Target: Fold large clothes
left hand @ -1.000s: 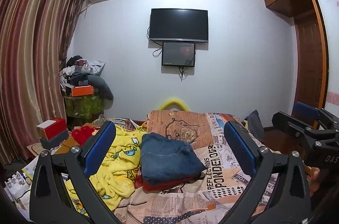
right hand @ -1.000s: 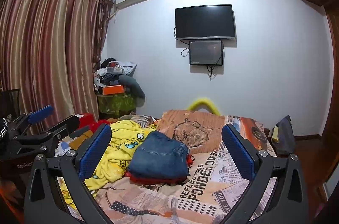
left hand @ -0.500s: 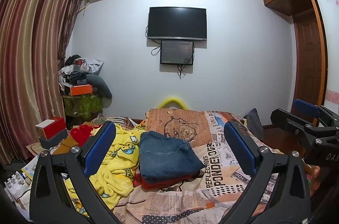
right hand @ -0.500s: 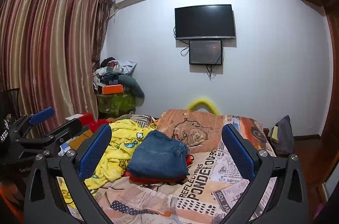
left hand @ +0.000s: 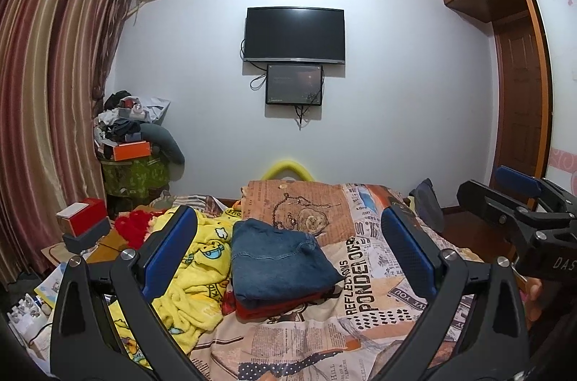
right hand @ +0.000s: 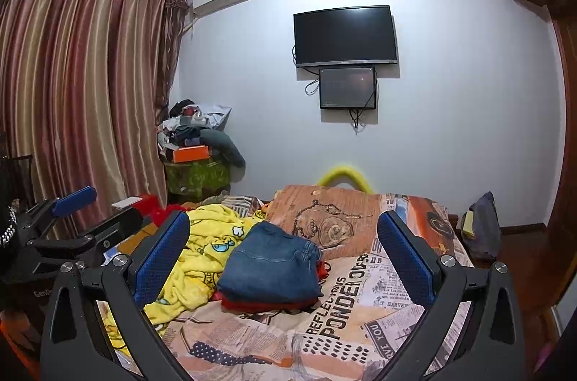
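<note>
You are holding both grippers raised over the bed (left hand: pixel 375 319), jaws spread wide and empty. The folded denim (left hand: pixel 277 262) is lying on a red garment (left hand: pixel 285 303), at twelve o'clock from the left gripper (left hand: pixel 288 255) and eleven o'clock from the right gripper (right hand: pixel 283 258), its long axis running away from you. The unfolded yellow blanket (left hand: pixel 194 273) is lying at ten o'clock, nearer your left. Since a second ago, both views are barely drifting; nothing on the bed is shifting.
</note>
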